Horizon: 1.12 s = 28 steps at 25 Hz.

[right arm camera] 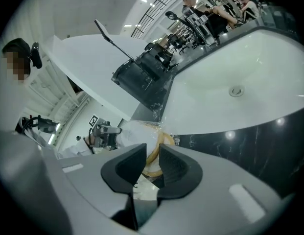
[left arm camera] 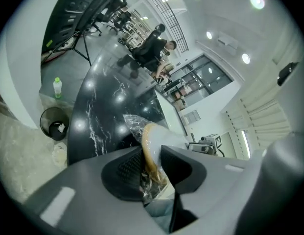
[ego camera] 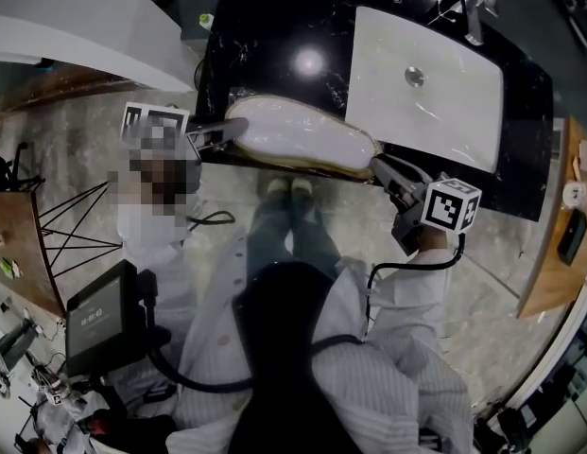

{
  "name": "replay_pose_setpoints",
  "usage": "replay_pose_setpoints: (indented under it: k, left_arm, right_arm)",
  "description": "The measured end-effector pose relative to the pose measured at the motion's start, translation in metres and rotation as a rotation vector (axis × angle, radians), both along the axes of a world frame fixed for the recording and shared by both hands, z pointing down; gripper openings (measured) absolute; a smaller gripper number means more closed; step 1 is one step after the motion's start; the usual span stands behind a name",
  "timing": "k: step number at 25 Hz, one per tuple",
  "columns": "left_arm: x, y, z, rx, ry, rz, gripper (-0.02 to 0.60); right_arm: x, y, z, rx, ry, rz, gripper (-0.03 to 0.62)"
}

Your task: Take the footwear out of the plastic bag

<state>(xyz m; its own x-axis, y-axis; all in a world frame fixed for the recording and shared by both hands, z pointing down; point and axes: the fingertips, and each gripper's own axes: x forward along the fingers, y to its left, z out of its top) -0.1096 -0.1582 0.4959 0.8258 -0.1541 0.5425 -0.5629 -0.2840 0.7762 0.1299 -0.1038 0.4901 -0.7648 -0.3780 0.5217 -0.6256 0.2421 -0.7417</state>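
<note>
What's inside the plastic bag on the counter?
White footwear with a tan rim shows through the plastic bag. Whether one or a pair is hidden: left gripper and right gripper cover its ends.

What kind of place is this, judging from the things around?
Probably a mock washroom counter inside a large hall or studio: a white sink with a tap sits in a black marble counter, while a tripod and people are seen beyond it.

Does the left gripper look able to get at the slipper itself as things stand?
Probably not: the left gripper is shut on the plastic bag, with the slipper wrapped inside, so plastic is in the way.
</note>
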Motion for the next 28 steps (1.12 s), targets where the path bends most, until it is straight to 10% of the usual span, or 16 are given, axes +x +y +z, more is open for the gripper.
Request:
replay_pose_setpoints:
  k: [11, 28]
  left_arm:
    - [-0.01, 0.014, -0.034, 0.003, 0.283, -0.176, 0.035]
    - [-0.015, 0.026, -0.075, 0.014, 0.513, -0.269, 0.032]
  right_arm:
    - [0.008, -0.002, -0.047, 0.142, -0.085, 0.035, 0.084]
    - [0.024, 0.0, -0.058, 0.179, -0.11, 0.049, 0.074]
